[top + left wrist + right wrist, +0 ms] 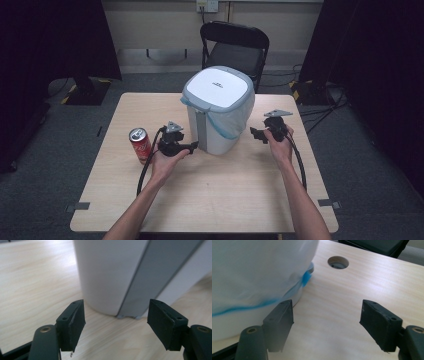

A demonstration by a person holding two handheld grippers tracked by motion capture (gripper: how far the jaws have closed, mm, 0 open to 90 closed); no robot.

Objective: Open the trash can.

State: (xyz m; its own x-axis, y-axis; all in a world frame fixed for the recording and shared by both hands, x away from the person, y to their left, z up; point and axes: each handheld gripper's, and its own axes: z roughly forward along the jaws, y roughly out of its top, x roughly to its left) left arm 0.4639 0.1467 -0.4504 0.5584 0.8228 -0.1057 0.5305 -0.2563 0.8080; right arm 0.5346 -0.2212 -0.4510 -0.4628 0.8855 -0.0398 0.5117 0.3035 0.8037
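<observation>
High view, bin (218,111) between gaping claws

The bin (218,107) stands mid-table, a can (140,144) at its left; the near tabletop (220,195) lies bare.

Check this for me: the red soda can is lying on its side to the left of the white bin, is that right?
Not quite. The red soda can stands upright, as the high view shows. It is indeed left of the white bin, beside the left hand-held gripper.
</observation>
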